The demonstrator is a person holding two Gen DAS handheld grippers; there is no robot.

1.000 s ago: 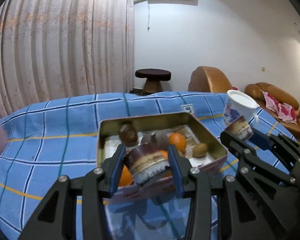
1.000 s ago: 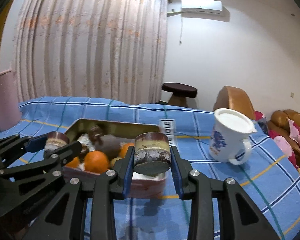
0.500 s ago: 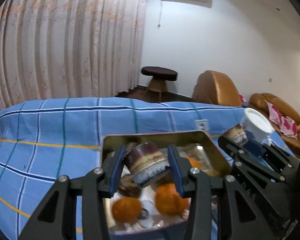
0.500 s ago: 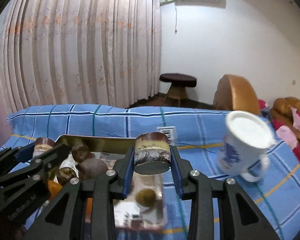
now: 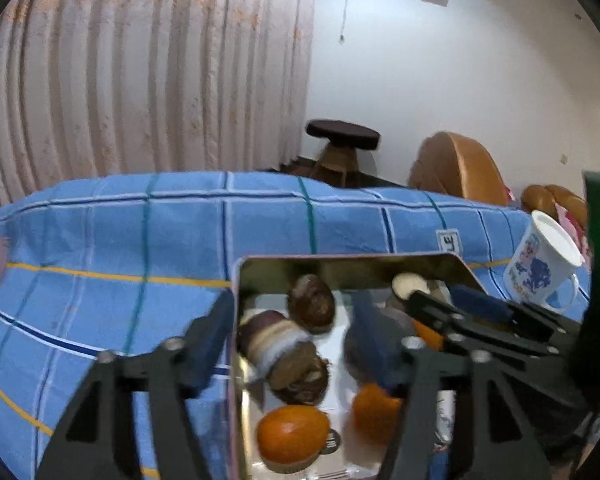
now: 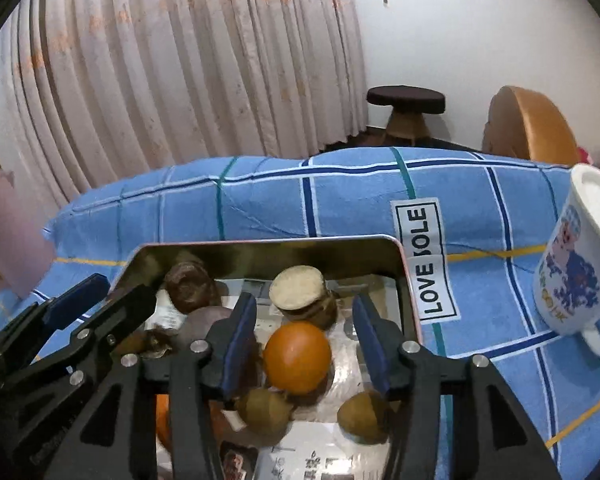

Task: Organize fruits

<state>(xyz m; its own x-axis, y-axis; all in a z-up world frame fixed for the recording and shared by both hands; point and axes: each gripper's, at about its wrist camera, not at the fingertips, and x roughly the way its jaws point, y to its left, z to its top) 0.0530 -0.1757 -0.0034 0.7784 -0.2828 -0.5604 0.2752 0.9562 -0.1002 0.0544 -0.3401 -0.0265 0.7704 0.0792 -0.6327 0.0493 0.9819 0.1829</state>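
Hovering over the metal tin [image 5: 340, 258], both of your tools have let go. Your left hand-held gripper [image 5: 290, 344] at the bottom of the left wrist view has just been opening; its blue pads stand wide apart, and the striped brown-and-cream cake roll [image 5: 278, 344] lies between them on the tin floor, touching neither pad as far as the blur allows. At the lower centre of that frame sit an orange [image 5: 292, 434] and a second orange [image 5: 374, 410], and a dark brown fruit [image 5: 311, 303] rests just beyond the roll.

Your right hand-held gripper [image 6: 302, 340] has also just been opening, pads parted. Between them in the right wrist view, low in the frame, lie a bright orange [image 6: 298, 358] and two small brown kiwis [image 6: 264, 412] [image 6: 362, 414], none of them gripped. Just past the orange the other cake roll [image 6: 304, 296] stands in the tin with its pale end up.

Further out, the tin rests on a blue checked bedspread [image 6: 260, 208]. A white mug [image 6: 576, 268] with a blue print stands on it at the right edge, well apart from the tin. Beyond the bed, a dark round stool [image 6: 406, 106] stands before the pleated curtain [image 6: 180, 60].
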